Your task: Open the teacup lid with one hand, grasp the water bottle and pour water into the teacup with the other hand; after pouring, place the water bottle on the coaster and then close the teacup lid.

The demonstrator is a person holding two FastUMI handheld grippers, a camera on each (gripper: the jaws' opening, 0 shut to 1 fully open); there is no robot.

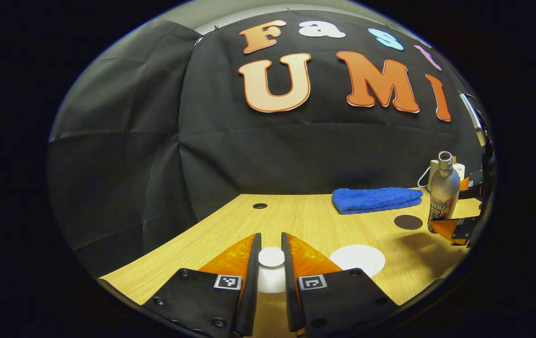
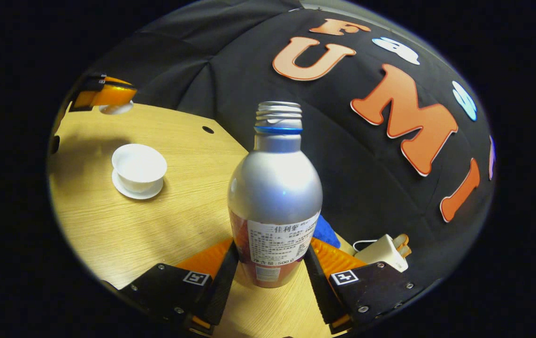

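Observation:
My left gripper is shut on the white teacup lid, its knob between the fingers; in the right gripper view it hangs at the far left with the lid under it. The teacup stands open on its saucer, and shows as a white round to the right of my left fingers. My right gripper is shut on the lower body of the silver water bottle, upright and uncapped. That bottle is at the far right, beside the dark round coaster.
A folded blue cloth lies at the back of the wooden table. A white charger with its cord sits behind the bottle by the wall. The tabletop has a small round hole near the back edge.

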